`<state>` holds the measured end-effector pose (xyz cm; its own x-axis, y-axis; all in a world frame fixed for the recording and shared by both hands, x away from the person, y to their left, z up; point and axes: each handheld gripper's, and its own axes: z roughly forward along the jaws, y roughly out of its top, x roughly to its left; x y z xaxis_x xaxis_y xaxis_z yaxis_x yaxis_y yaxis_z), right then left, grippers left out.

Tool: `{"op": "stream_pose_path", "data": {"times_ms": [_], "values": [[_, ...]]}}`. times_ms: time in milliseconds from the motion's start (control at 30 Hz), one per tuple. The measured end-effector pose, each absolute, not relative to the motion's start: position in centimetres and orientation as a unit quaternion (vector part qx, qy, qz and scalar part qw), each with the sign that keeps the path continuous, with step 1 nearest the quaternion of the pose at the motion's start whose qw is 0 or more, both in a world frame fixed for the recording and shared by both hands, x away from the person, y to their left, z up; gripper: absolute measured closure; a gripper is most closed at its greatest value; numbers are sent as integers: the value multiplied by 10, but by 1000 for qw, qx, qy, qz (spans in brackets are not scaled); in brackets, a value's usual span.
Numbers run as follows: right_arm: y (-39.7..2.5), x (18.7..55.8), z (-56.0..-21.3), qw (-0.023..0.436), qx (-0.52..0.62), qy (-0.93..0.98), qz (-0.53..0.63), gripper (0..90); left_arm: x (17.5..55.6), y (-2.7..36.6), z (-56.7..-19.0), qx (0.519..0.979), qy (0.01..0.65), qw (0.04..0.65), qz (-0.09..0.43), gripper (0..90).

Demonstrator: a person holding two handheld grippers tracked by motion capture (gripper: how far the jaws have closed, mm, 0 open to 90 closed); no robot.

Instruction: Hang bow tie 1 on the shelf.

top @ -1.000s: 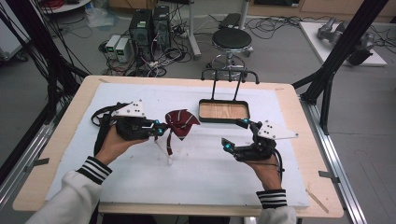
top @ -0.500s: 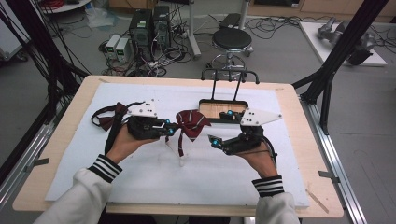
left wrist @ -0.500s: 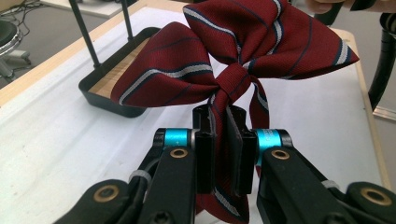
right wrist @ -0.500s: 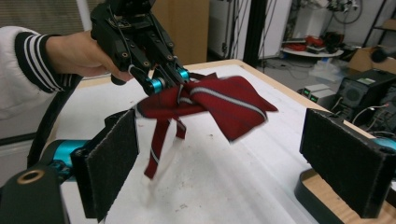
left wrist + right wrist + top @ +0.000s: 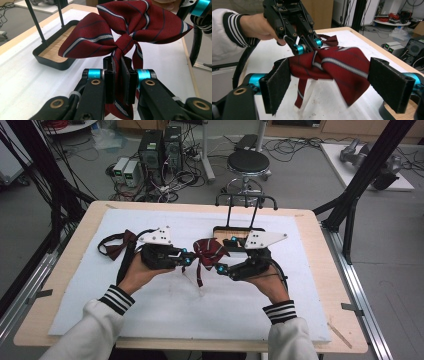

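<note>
Bow tie (image 5: 209,251) was hanging in the air over the middle of the white mat (image 5: 165,307), lifted clear of it, with its tails (image 5: 199,272) dangling down. We had the left gripper (image 5: 186,260) pinching it right below the knot (image 5: 123,43), jaws pressed on the tails, so the wings spread left to right across the scene. That long axis was the thing that mattered: the right gripper (image 5: 226,254) sat just to the right with its jaws spread wide, and in the right gripper view the tie's right wing (image 5: 342,67) lay between the two pads (image 5: 279,83) without being squeezed yet. So for the next grab we'd say the right hand was the nearer one to that wing, and it looked lined up to close on it.

Just behind the tie stood a black tray (image 5: 223,229) with a wooden bottom and a hanger rail (image 5: 246,198) over it. A second, darker bow tie (image 5: 118,245) lay flat at the left of the mat, well apart. Mat sat on a wooden table (image 5: 310,220); past the far edge we could see a stool (image 5: 248,162), computer boxes (image 5: 161,146) and cables on a grey floor.
</note>
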<state>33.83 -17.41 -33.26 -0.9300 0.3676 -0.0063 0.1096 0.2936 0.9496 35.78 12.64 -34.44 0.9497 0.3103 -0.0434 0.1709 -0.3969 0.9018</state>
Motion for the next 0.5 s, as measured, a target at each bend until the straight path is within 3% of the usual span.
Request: {"op": "stream_pose_path", "data": {"times_ms": [267,500], "values": [[-166,343,-332,104,145,804,567,211,358,126,-344,817,144,556,51,825],[-165,342,-333,101,137,811,560,321,358,124,-345,822,142,549,55,825]]}}
